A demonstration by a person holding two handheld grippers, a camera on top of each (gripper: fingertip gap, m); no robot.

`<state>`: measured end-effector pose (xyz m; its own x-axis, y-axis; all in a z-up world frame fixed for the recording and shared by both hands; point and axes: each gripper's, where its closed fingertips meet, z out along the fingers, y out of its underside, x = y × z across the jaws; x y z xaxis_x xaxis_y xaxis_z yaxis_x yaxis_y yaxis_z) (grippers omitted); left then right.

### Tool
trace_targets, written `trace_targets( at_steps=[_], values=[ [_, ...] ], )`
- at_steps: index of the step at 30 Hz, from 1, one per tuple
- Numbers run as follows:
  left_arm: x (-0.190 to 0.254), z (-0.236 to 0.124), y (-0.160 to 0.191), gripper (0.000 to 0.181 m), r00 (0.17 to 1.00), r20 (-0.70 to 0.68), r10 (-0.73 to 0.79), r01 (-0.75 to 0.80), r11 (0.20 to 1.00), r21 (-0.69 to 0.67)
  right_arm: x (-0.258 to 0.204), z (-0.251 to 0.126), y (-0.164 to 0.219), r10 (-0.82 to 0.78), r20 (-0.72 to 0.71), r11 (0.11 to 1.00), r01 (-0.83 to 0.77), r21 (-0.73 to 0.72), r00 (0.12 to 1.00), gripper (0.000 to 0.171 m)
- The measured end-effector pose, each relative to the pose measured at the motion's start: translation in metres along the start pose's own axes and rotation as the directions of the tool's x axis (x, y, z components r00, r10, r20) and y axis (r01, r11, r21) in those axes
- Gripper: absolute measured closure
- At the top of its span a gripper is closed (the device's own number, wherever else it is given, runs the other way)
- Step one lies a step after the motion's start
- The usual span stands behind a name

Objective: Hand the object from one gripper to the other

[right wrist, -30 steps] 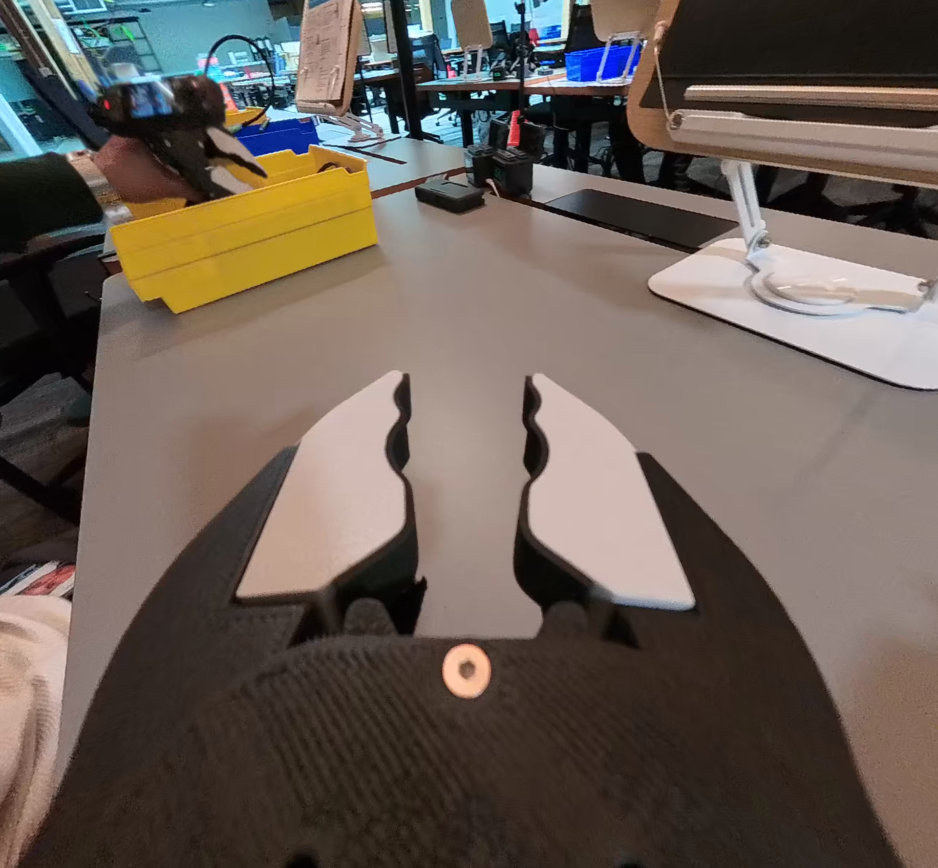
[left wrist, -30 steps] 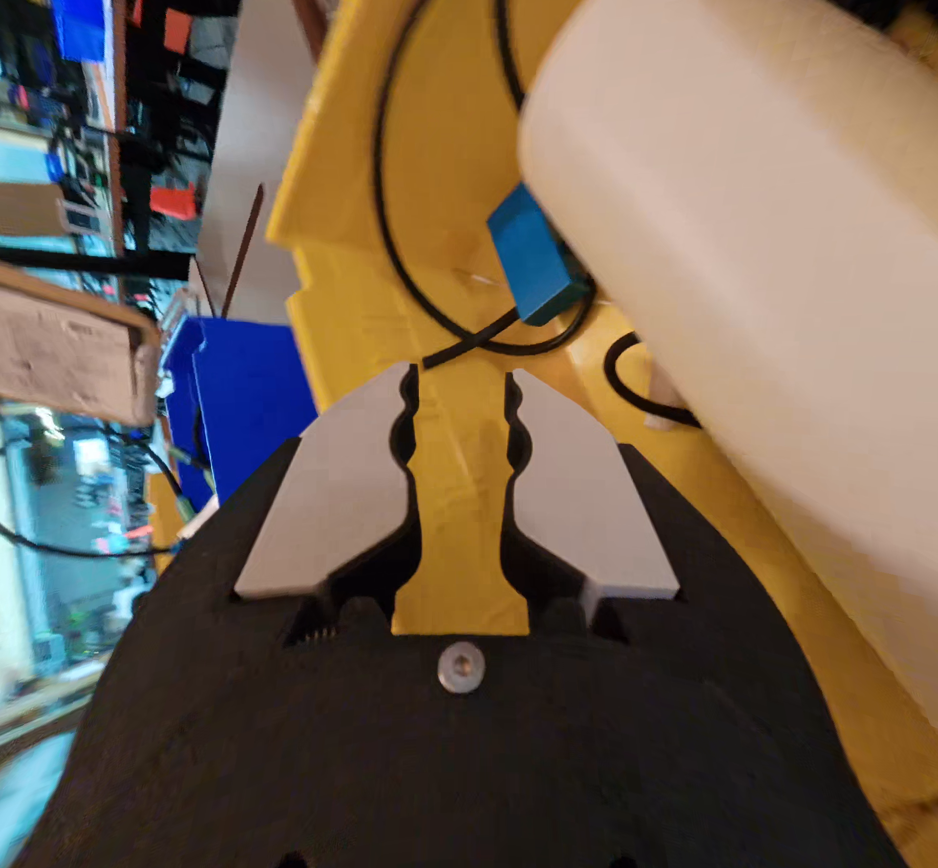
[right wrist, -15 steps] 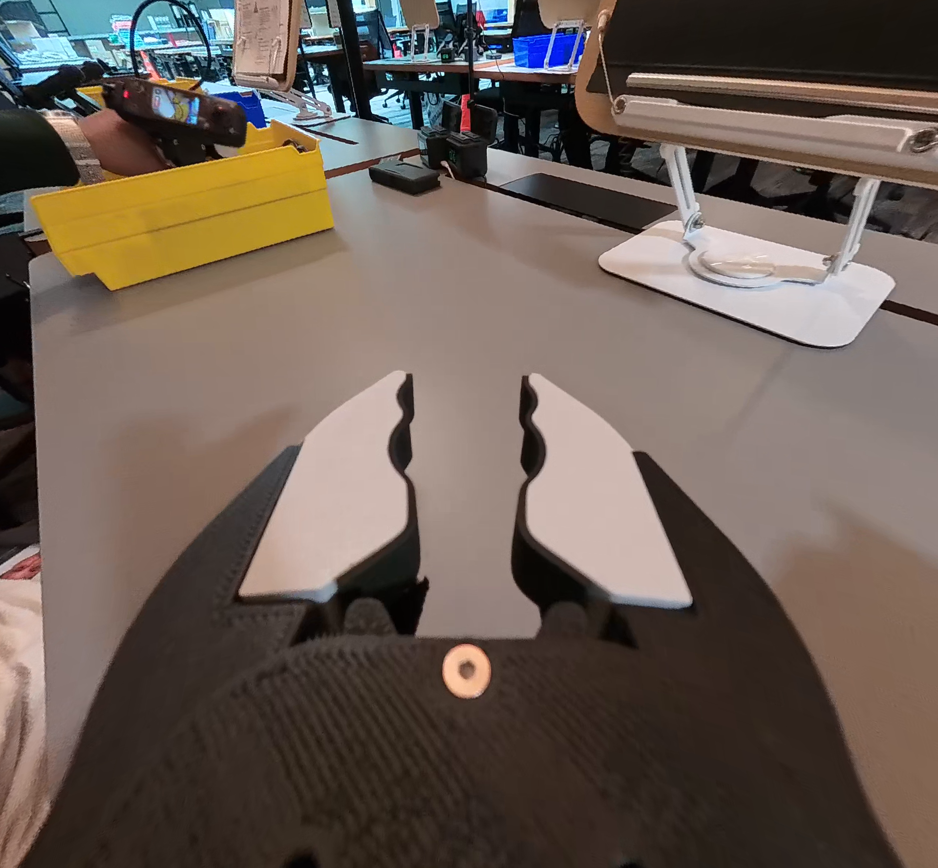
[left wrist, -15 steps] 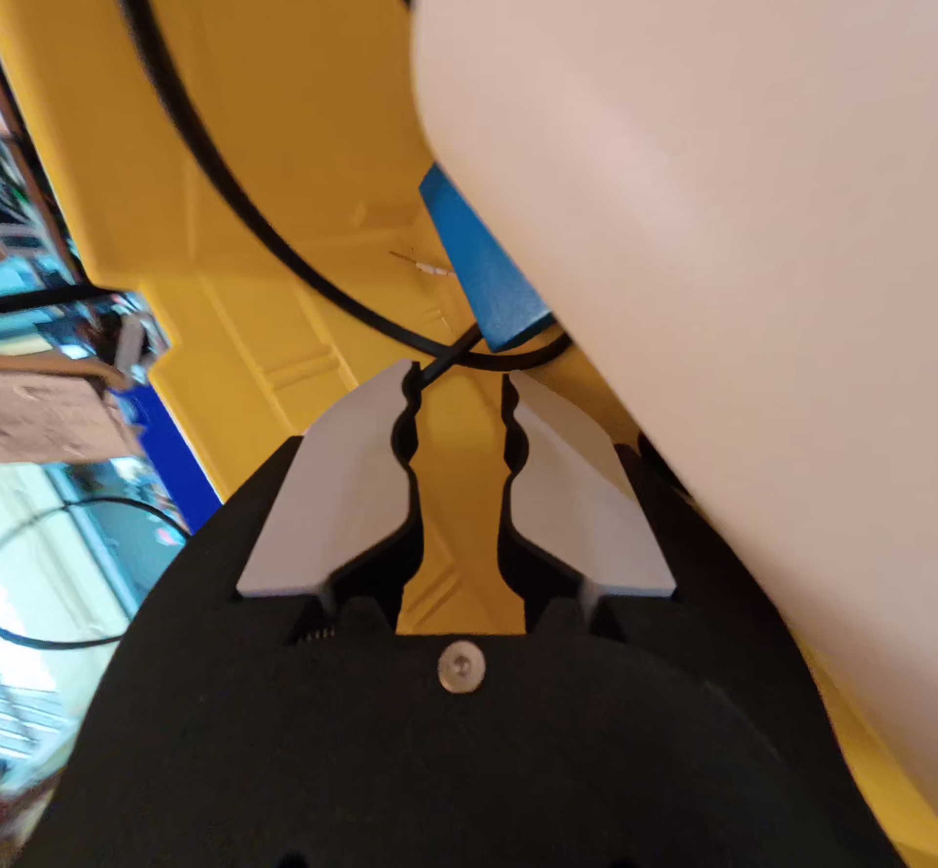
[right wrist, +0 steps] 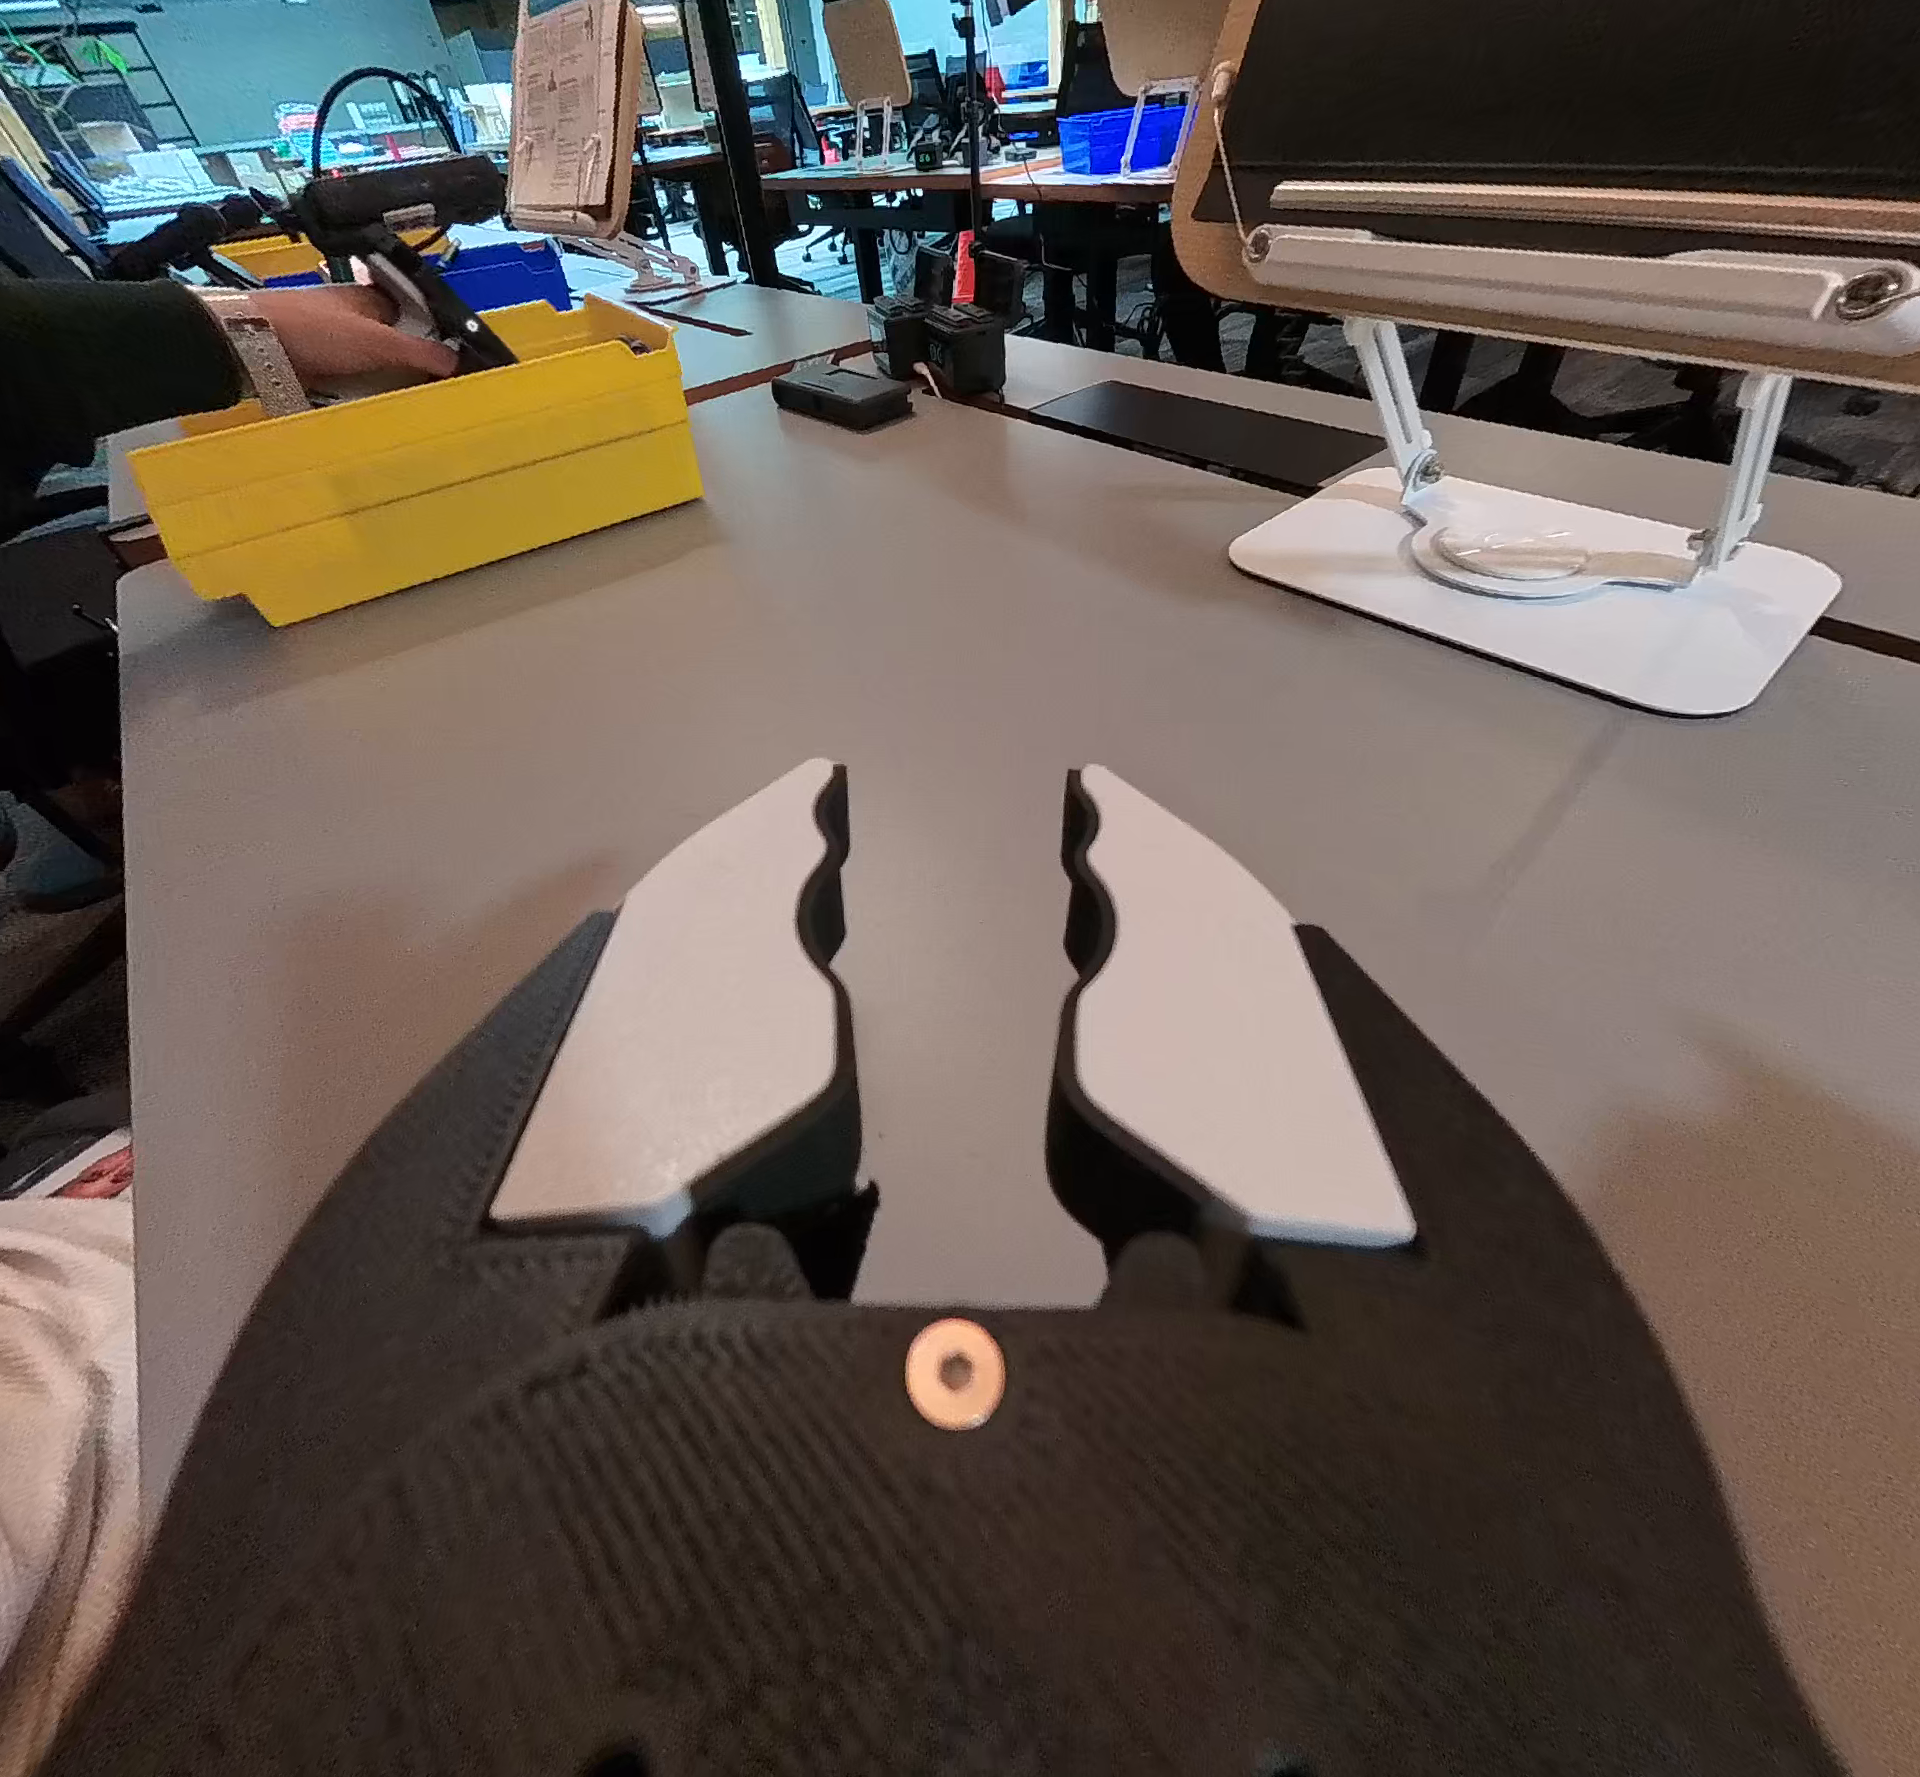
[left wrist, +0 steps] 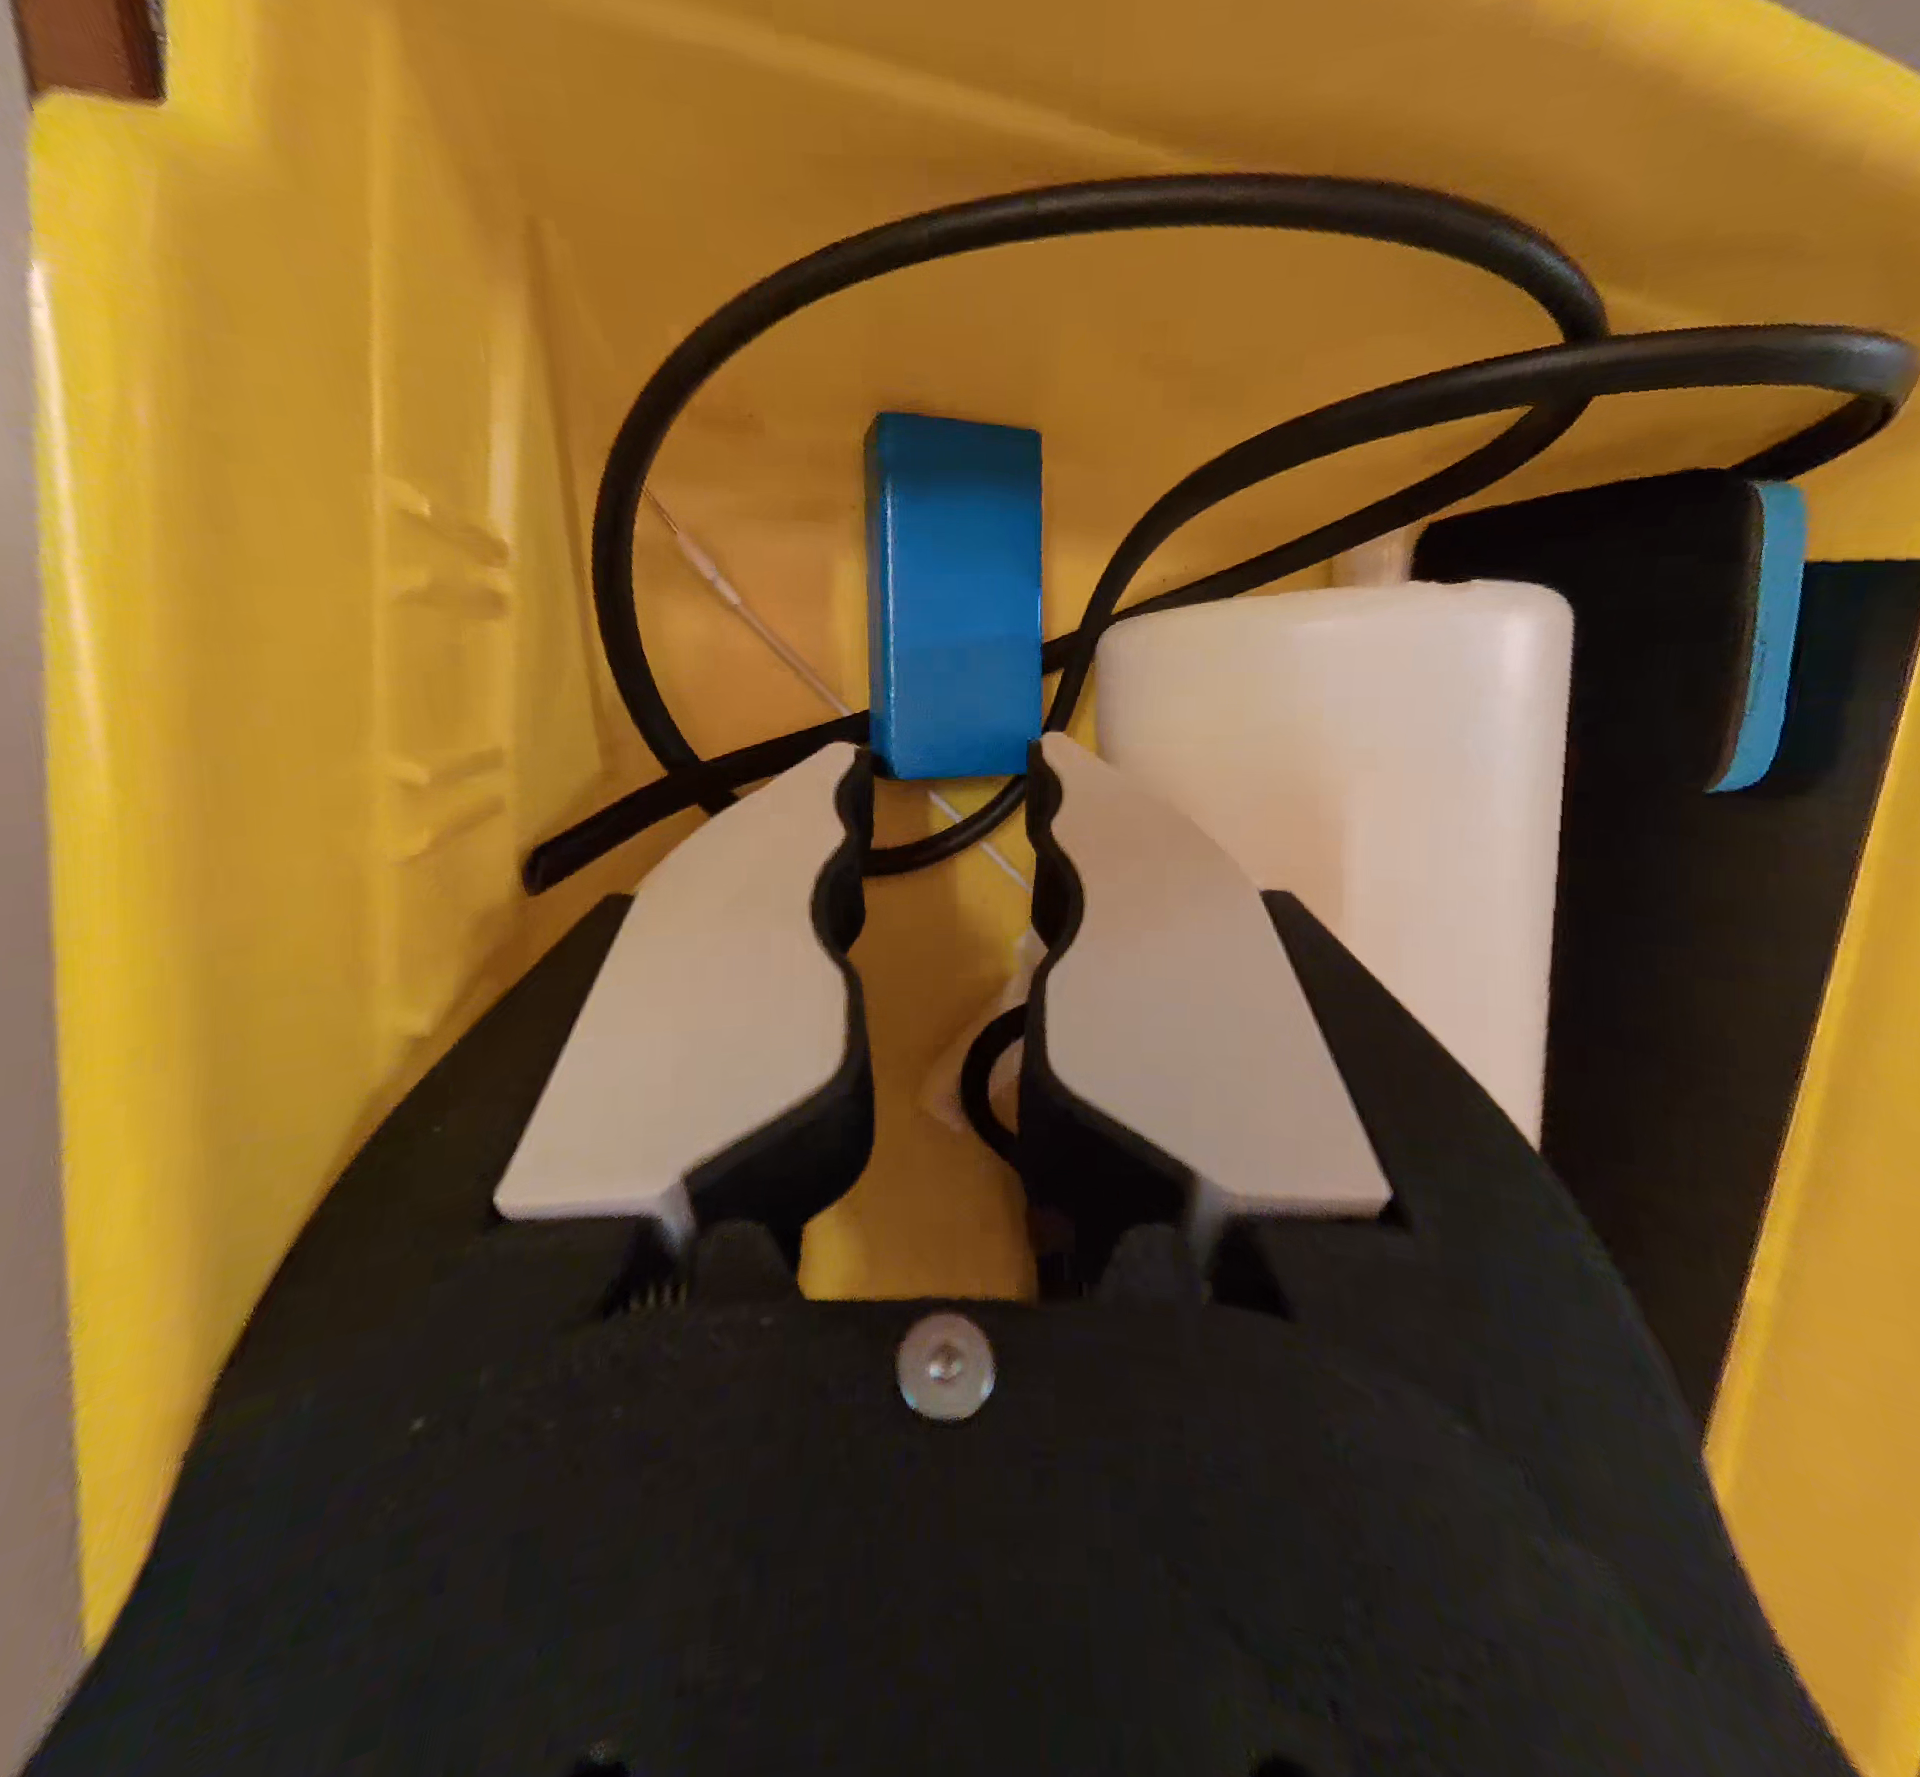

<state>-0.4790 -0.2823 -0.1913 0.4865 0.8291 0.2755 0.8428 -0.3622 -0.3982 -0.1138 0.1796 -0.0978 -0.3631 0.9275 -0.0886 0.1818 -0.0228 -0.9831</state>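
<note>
In the left wrist view my left gripper (left wrist: 945,761) is down inside the yellow bin (left wrist: 312,480), open. Its two tips stand at either side of the near end of a small blue block (left wrist: 956,605), which stands on end against the bin wall. I cannot tell if the tips touch it. A black cable (left wrist: 1039,210) loops around the block. My right gripper (right wrist: 951,777) is open and empty, low over the grey table (right wrist: 935,605). The right wrist view shows the left gripper (right wrist: 416,273), held by a hand, reaching into the bin (right wrist: 416,480) at far left.
A white plastic container (left wrist: 1330,792) lies just right of the left gripper in the bin, with a black piece (left wrist: 1662,896) and a blue-edged pad (left wrist: 1761,647) beyond it. A white stand with a board (right wrist: 1558,605) is at right, and small black devices (right wrist: 842,397) sit at the back. There is about 60 cm between the tips of the two grippers.
The left gripper swung round and went deeper into the bin, so the blue block now sits right at its tips. The right gripper stayed open over the table with only a slight shift.
</note>
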Motion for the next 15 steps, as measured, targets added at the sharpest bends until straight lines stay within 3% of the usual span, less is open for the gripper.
trace_targets(
  at_steps=[7,11,15],
  values=[
    [0.002,0.003,0.005,0.158,1.0,-0.03,-0.008,0.007,0.999,-0.033,0.001,-0.002,-0.002,0.003,0.0,1.0,-0.003,0.008,1.0,0.131],
    [0.002,-0.013,0.0,0.181,1.0,-0.021,0.011,-0.009,0.998,0.055,0.002,-0.003,-0.001,0.008,-0.002,1.0,-0.008,0.007,1.0,0.131],
    [-0.001,-0.029,0.002,0.181,0.999,-0.034,0.004,-0.001,0.995,0.096,0.003,-0.002,0.001,0.024,0.007,1.0,-0.024,0.004,1.0,0.131]
  ],
)
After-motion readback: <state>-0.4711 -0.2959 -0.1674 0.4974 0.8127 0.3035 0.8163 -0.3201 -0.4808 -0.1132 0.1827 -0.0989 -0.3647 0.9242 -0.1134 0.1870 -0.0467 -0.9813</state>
